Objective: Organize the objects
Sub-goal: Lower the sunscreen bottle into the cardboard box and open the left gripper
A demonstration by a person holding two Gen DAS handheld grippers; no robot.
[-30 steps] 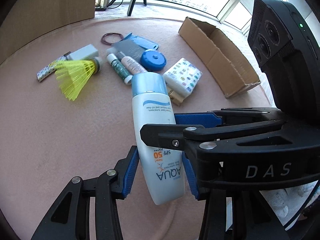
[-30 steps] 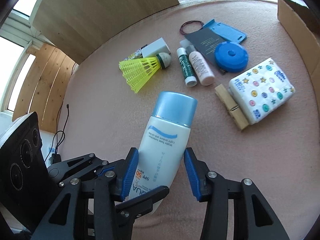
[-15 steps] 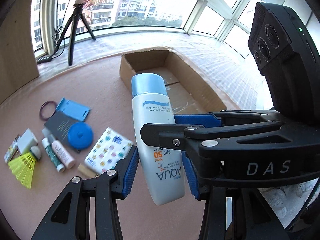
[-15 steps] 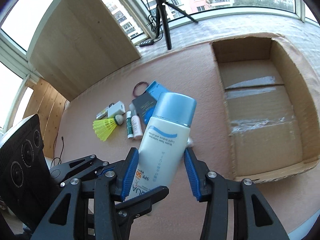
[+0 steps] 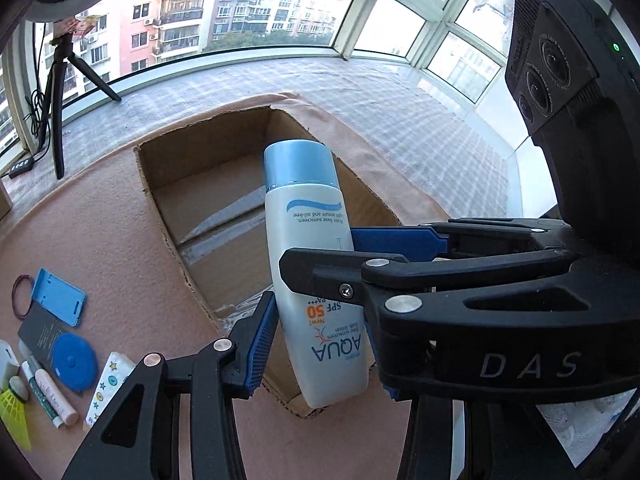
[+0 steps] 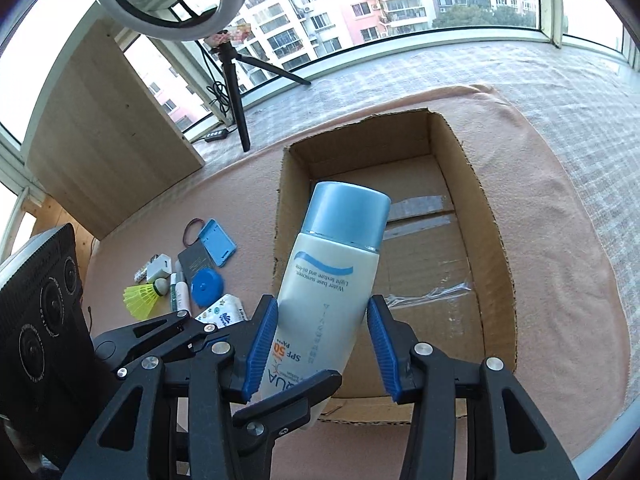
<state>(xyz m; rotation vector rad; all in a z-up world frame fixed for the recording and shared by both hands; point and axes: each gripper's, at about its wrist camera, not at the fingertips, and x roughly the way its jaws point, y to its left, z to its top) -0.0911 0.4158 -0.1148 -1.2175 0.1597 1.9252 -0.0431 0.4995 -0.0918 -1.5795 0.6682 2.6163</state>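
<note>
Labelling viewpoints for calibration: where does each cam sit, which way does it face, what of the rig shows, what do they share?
Left wrist: on the left gripper, facing down-forward at the white blue-capped sunscreen bottle over the open cardboard box; own fingers and the right gripper crossing in show.
Right wrist: on the right gripper, same downward tilt; own fingers and the left gripper show.
Shared: bottle, box, round blue case.
</note>
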